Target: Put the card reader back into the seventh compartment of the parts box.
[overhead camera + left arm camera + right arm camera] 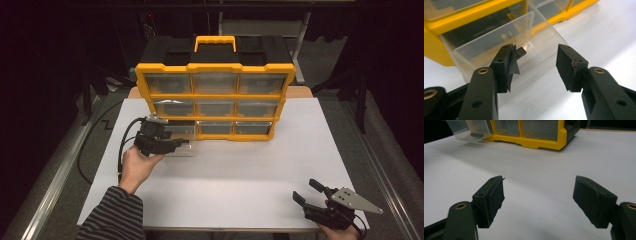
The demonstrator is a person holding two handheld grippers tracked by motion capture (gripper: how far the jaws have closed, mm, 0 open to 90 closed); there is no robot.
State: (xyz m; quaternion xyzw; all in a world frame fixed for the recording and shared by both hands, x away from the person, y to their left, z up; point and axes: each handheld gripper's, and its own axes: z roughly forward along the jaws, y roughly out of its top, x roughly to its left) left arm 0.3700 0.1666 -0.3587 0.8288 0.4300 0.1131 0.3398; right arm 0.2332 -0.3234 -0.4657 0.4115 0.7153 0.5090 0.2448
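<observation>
Clear plastic makes the pulled-out drawer (181,141) hard to read in the high view: its walls all but vanish against the white bench (240,180). It belongs to the bottom-left slot of the yellow organizer (215,95) at the far middle of the bench, and sticks out toward the near side. In the left tool view a small dark piece (520,53) lies inside the drawer, partly hidden behind one pad, too small to identify. The left tool (176,143) sits at the drawer's near-left corner; its jaws stand apart, released, with the drawer's front wall just beyond them and nothing pressed between the pads. The right tool (307,192) rests at the near right corner of the bench, well apart from the organizer, its jaws spread wide over bare surface; the hand holding it is cut off by the frame's bottom edge. Wide open bench lies between the two tools.
</observation>
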